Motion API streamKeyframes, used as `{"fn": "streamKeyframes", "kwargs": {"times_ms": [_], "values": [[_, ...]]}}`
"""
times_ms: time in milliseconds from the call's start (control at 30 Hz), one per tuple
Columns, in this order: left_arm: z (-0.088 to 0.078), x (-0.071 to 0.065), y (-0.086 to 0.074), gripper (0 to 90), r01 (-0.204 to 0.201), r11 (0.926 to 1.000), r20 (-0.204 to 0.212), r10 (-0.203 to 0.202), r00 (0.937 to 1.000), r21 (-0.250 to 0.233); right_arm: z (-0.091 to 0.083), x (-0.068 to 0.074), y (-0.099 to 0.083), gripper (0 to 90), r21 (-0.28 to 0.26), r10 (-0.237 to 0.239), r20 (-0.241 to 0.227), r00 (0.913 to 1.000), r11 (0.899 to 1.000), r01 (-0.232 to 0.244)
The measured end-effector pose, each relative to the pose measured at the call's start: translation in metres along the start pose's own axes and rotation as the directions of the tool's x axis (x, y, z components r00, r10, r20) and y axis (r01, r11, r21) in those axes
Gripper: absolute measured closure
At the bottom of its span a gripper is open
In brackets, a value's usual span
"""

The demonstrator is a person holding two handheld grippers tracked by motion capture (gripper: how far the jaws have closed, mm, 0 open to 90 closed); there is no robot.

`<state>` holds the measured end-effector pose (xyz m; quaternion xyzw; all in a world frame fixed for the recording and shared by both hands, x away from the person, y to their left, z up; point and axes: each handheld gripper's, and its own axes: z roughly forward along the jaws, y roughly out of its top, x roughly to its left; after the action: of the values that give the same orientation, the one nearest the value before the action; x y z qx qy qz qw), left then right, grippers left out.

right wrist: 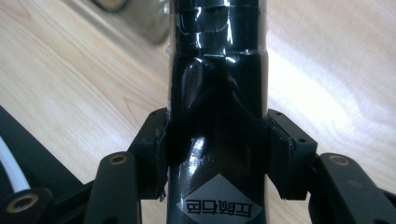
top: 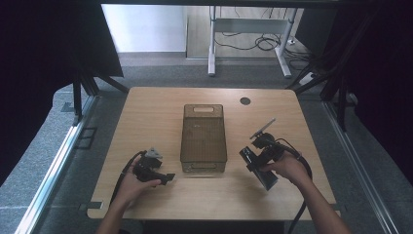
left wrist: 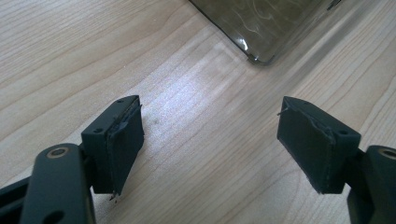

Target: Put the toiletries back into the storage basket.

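Wood fills the high view: our table [top: 160,105] with a smoky clear bin [top: 204,138] standing at its middle, long side running away from us, a handle slot at its far end. A round cable hole [top: 245,101] sits near the far edge, to the right of the bin. Our left gripper [top: 168,178] rests low on the table, just left of the bin's near corner, jaws pointing right toward it and apart from it. Our right gripper [top: 253,163] is right of the bin, close to its near right corner, and clamps a glossy black pack [top: 257,168] that slants down toward the table. Beyond the table we see grey floor, a white desk frame [top: 248,34] and loose cables; dark curtains hang on both sides.

From the left gripper view, our jaws stand wide apart with bare wood between them. The bin's rounded corner [left wrist: 261,28] lies ahead, off the pads; nothing blocks the way to it.

From the right gripper view, the pack [right wrist: 217,107] stands between our jaws, both pads pressed against its sides, its wrapper creased and shiny, a grey diamond label [right wrist: 218,205] at its lower end. It hides most of what lies ahead; a bit of the bin [right wrist: 140,18] shows past its left edge.
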<state>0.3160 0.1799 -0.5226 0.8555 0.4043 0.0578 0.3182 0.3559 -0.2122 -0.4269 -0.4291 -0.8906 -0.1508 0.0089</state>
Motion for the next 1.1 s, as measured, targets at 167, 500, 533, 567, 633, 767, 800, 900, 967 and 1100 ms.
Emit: {"fn": "streamKeyframes", "kwargs": {"times_ms": [167, 500, 533, 567, 633, 767, 800, 900, 967, 1100], "values": [[0.001, 0.0, 0.0, 23.1, -0.011, 0.9999, 0.001, 0.011, 0.9999, 0.006, -0.01, 0.001, 0.017, 46.3, -0.021, 0.015, -0.012, 0.9998, 1.0, -0.015], [0.001, 0.0, 0.0, 23.1, -0.006, 1.0, 0.001, 0.006, 1.0, 0.001, -0.02, 0.01, 0.044, 46.3, -0.036, 0.008, -0.024, 0.9997, 0.999, -0.009], [0.001, 0.0, 0.0, 23.1, -0.007, 1.0, 0.002, 0.007, 1.0, 0.001, -0.021, 0.01, 0.046, 46.3, -0.036, 0.011, -0.023, 0.9997, 0.999, -0.011], [0.002, 0.0, 0.0, 23.1, -0.009, 1.0, 0.004, 0.009, 0.9999, 0.002, -0.022, 0.011, 0.048, 46.3, -0.035, 0.009, -0.023, 0.9997, 0.999, -0.01], [0.002, 0.0, 0.0, 23.1, -0.009, 0.9999, 0.003, 0.009, 1.0, 0.005, -0.022, 0.012, 0.052, 46.3, -0.035, 0.01, -0.023, 0.9997, 0.999, -0.011], [0.002, 0.0, 0.0, 23.1, -0.006, 1.0, 0.006, 0.006, 1.0, 0.004, -0.024, 0.013, 0.058, 46.3, -0.039, 0.011, -0.026, 0.9996, 0.999, -0.012], [0.002, 0.0, 0.0, 23.1, -0.006, 1.0, 0.006, 0.006, 1.0, 0.005, -0.024, 0.013, 0.059, 46.3, -0.041, 0.012, -0.026, 0.9996, 0.999, -0.013], [0.002, 0.0, 0.0, 23.1, 0.0, 1.0, 0.005, 0.0, 1.0, 0.001, -0.025, 0.013, 0.062, 46.4, -0.044, 0.015, -0.031, 0.9994, 0.999, -0.016], [0.002, 0.0, 0.0, 23.1, -0.006, 1.0, 0.006, 0.006, 1.0, 0.004, -0.025, 0.014, 0.065, 46.4, -0.043, 0.027, -0.03, 0.9992, 0.999, -0.028], [0.002, 0.0, 0.0, 23.1, -0.006, 1.0, 0.007, 0.006, 1.0, 0.005, -0.027, 0.016, 0.07, 46.4, -0.043, 0.021, -0.022, 0.9995, 0.999, -0.022]]}}
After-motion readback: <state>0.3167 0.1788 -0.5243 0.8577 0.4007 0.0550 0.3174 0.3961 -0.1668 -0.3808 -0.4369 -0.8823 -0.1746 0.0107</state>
